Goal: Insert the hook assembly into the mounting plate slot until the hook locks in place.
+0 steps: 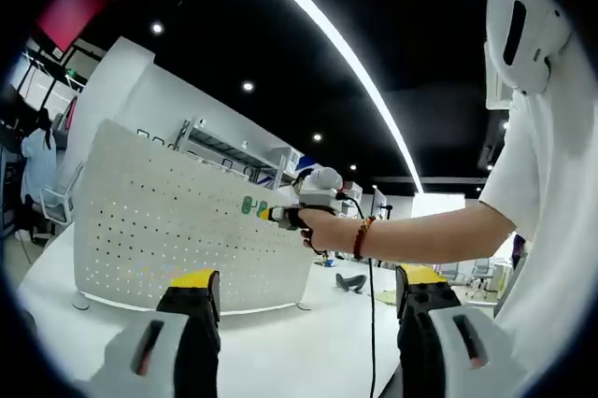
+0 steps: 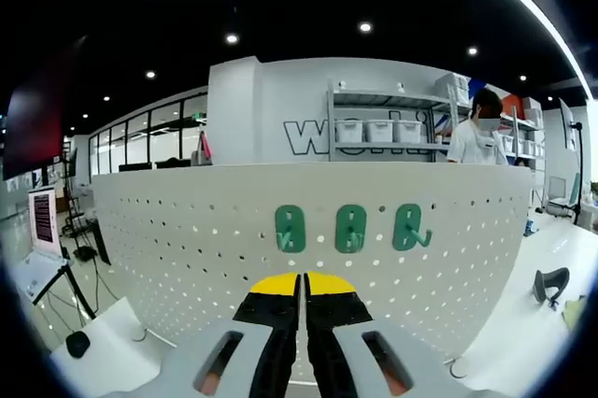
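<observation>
A white perforated mounting plate (image 1: 177,230) stands upright on the white table (image 1: 280,342). In the right gripper view the plate (image 2: 187,230) is close ahead, with three green hooks (image 2: 350,228) hanging in a row on its face. My right gripper (image 2: 304,284) is shut just below them, yellow tips together, and nothing shows between them. In the left gripper view a hand holds that right gripper (image 1: 268,214) with its tip at the green hooks (image 1: 249,204). My left gripper (image 1: 308,291) is open, held back from the plate with nothing between its jaws.
A black object (image 2: 551,281) lies on the table to the plate's right. Behind the plate are shelves with white bins (image 2: 378,129) and a person (image 2: 478,136). A screen on a stand (image 2: 42,216) is at far left. A cable (image 1: 372,323) hangs from the outstretched arm.
</observation>
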